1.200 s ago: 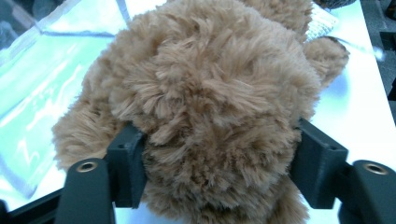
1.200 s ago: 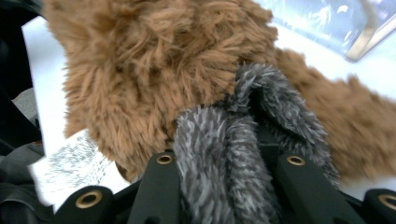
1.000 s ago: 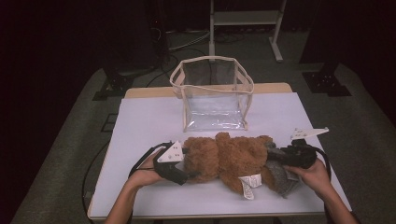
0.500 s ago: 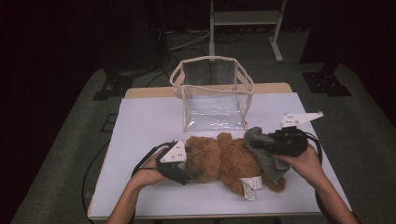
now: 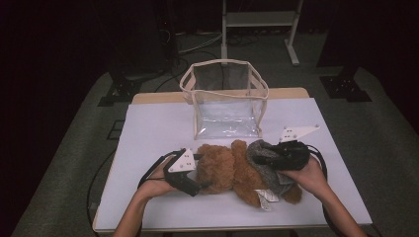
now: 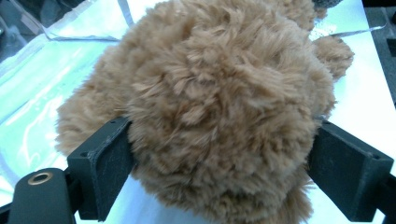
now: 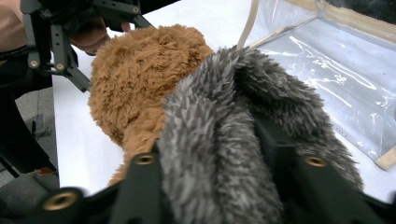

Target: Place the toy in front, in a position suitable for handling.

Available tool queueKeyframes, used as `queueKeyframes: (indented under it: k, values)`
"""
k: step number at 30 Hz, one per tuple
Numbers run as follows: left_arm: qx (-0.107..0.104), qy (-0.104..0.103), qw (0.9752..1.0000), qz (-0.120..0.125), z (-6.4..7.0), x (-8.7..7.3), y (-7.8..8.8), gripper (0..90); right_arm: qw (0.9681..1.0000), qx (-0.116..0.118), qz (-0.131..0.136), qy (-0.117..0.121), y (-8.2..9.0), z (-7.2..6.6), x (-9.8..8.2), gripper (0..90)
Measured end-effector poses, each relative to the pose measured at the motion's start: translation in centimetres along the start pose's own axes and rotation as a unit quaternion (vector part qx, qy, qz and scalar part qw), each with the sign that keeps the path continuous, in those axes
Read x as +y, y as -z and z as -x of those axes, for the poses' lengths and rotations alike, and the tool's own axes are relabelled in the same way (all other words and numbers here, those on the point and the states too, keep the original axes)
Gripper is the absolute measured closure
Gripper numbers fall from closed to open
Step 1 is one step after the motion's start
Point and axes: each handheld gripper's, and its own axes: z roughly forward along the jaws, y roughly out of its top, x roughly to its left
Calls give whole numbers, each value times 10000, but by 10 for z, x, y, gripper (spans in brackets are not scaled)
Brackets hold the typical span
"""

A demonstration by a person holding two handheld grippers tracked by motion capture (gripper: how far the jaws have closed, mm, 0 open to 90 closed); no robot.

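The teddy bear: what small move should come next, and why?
Probably draw the grey fur garment further along the teddy bear toward its head. The right tongs, whose jaws have just been opening, have grey fur between them; the left tongs, also opening, straddle the bear's head. The clear bag behind stands open.

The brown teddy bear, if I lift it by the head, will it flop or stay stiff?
Probably floppy: the teddy bear lies sprawled and soft. Its long fur bulges between the left gripper pads, so it likely squashes. It looks light and unlikely to roll.
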Motion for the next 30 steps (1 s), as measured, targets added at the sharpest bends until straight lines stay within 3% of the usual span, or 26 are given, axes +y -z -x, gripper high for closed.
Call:
queueKeyframes:
  k: [3,9,13,17,21,26,30]
  values:
    - [15,0,10000,-31,0,0,-1,118,10000,-20,-16,74,7,-3,7,469]
    - [-12,15,10000,-46,-1,0,0,118,9991,-241,-52,332,28,-6,15,438]
    - [-46,103,9999,7,-3,1,3,138,9990,-236,-77,359,35,-6,17,438]
    - [-115,113,9999,44,-2,0,5,234,9992,-153,-207,310,25,-5,15,482]
    - [-33,149,9999,77,-1,-1,4,343,9988,-157,-386,253,8,-4,9,619]
    - [-38,171,9998,130,0,4,5,381,9987,-291,-334,236,1,-3,14,712]
    - [-94,162,9995,238,2,8,6,388,9986,-99,-351,373,-11,-13,26,720]
